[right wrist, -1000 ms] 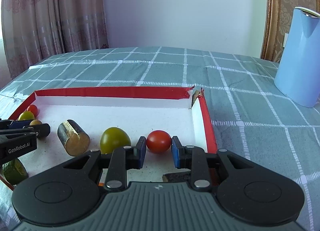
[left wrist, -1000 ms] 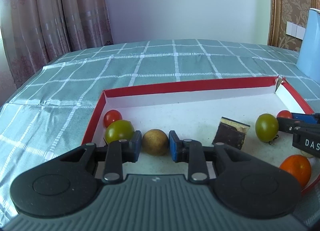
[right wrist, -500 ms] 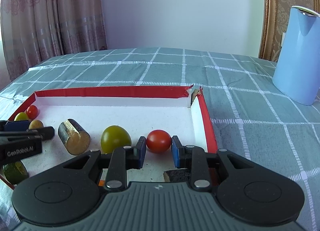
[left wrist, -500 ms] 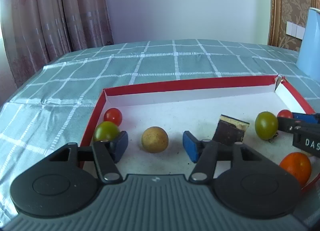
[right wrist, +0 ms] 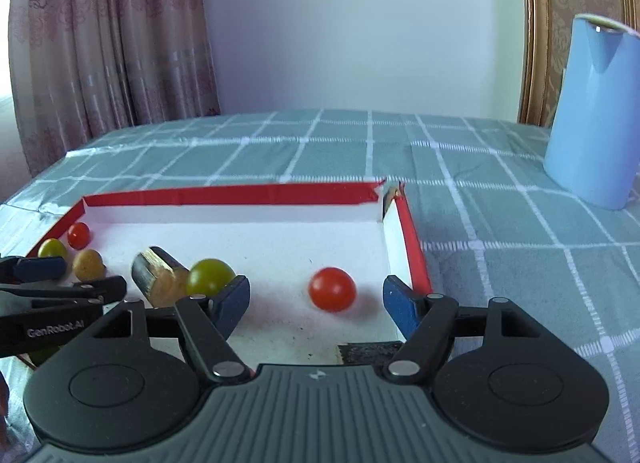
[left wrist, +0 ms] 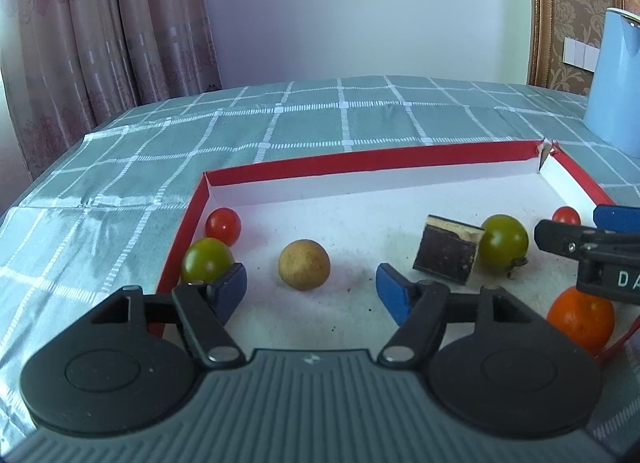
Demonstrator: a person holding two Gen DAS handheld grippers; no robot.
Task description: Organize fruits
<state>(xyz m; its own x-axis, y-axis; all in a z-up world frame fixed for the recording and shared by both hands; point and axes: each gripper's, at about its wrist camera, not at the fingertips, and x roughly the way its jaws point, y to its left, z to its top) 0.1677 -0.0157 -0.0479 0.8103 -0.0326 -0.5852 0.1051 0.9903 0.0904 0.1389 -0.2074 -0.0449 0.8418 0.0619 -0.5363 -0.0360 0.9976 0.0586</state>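
A red-rimmed white tray (left wrist: 360, 161) (right wrist: 224, 195) holds the fruit. In the left wrist view my left gripper (left wrist: 311, 290) is open, with a tan round fruit (left wrist: 304, 265) lying free just beyond its tips. A green tomato (left wrist: 207, 259) and a red tomato (left wrist: 223, 223) sit in the tray's left corner. In the right wrist view my right gripper (right wrist: 316, 299) is open, with a red tomato (right wrist: 332, 289) lying free between its tips. A green tomato (right wrist: 210, 275) rests by its left finger.
A dark cut cane piece (left wrist: 447, 249) (right wrist: 158, 273) lies mid-tray beside another green tomato (left wrist: 504, 243). An orange (left wrist: 581, 317) sits at the tray's right. A blue jug (right wrist: 592, 111) stands on the checked cloth (right wrist: 520, 263) at the back right.
Both grippers opened: the left let go of the tan fruit, then the right let go of the red tomato. Both have pulled back a little.
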